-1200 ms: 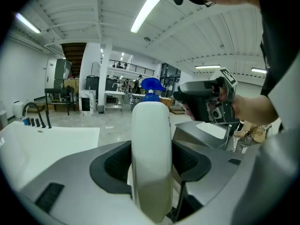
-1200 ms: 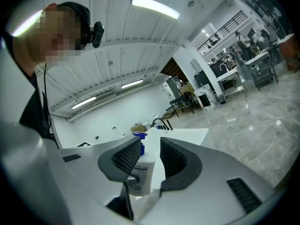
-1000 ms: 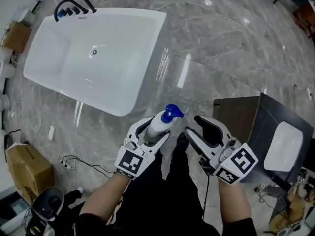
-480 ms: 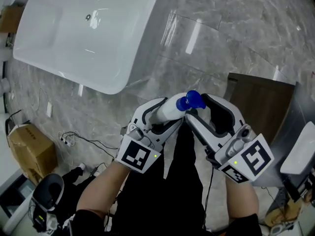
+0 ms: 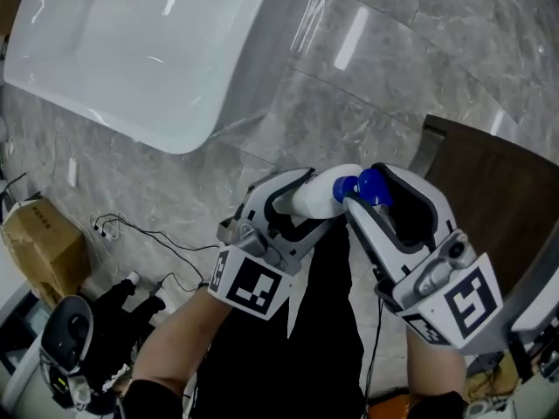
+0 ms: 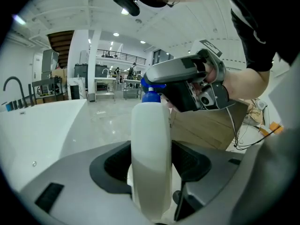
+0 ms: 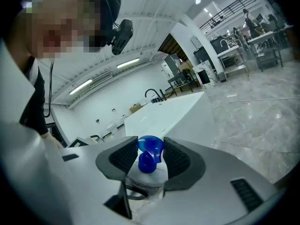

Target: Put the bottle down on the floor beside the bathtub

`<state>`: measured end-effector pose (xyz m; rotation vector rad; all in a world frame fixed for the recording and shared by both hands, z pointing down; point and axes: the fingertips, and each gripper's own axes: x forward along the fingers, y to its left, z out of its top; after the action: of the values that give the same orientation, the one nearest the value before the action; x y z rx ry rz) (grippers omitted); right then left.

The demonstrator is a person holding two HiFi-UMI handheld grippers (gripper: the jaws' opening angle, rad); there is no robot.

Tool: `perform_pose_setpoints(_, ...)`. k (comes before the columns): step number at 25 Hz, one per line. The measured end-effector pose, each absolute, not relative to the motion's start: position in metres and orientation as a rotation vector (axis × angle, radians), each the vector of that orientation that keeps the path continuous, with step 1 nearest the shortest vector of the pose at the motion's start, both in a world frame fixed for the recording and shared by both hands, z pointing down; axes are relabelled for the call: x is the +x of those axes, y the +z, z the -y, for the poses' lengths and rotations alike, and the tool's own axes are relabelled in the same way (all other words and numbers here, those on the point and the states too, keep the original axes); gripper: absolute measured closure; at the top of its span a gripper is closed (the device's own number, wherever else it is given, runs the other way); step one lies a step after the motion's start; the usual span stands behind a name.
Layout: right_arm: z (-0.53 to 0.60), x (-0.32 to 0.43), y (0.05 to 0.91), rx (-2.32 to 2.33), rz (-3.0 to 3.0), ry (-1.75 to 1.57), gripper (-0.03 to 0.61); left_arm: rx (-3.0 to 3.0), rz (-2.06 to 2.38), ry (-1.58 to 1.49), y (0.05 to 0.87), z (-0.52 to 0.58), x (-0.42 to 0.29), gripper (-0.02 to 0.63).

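Moved: we are closing the right gripper [image 5: 367, 186], earlier clear, onto the rounded blue cap [image 7: 150, 146].
Left gripper [image 5: 307, 201]: we are clamping the smooth white bottle [image 6: 150, 163].

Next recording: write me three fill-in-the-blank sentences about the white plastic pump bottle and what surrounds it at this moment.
1. The gripper clamped on the body of the white plastic bottle is the person's ___ one.
2. The pump cap on top of that bottle is coloured ___.
3. The bottle is not yet standing on the grey marbled floor beside the glossy white ___.

Missing words: left; blue; bathtub.
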<state>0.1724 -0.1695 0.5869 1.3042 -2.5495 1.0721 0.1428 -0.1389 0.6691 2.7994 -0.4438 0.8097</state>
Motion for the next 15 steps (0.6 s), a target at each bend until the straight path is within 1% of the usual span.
perform_pose_setpoints(9, 0.164, 0.135, 0.673, 1.250, 2.493, 1.038, 0.405, 2.737, 0.386, 0.802, 0.769, 0.131, 0.119, 0.347)
perform_pose_setpoints(15, 0.159, 0.121, 0.716, 1.222, 2.444, 1.030, 0.407, 2.657, 0.355, 0.801, 0.816, 0.121, 0.102, 0.342)
